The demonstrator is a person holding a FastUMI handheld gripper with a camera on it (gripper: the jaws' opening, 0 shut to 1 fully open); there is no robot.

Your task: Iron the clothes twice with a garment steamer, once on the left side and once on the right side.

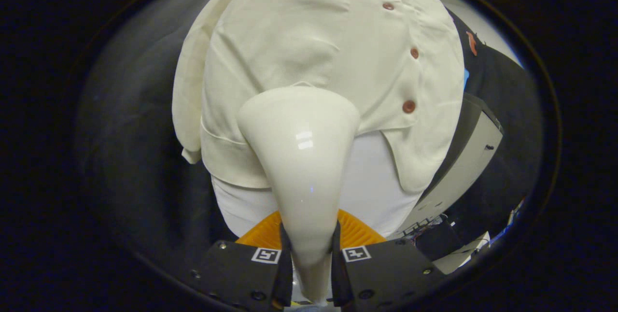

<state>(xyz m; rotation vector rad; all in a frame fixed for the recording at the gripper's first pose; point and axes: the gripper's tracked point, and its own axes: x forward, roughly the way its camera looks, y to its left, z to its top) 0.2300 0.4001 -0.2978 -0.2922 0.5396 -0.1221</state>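
- The gripper (309, 259) pointed forward along its two fingers, which stood side by side, one on each side of a narrow gap.
- Both fingers (286, 263) pressed against the tapered neck of the glossy cream-white plastic garment steamer (301, 157), clamping it between them.
- Each finger's flat dark block carried a small square marker near its inner edge.

Even bright light; glare patch on steamer head (301, 140); fisheye bending, edges dim, soft.

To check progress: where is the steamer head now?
The steamer is clamped in the tool, its head against the shirt hem, beside the buttons.
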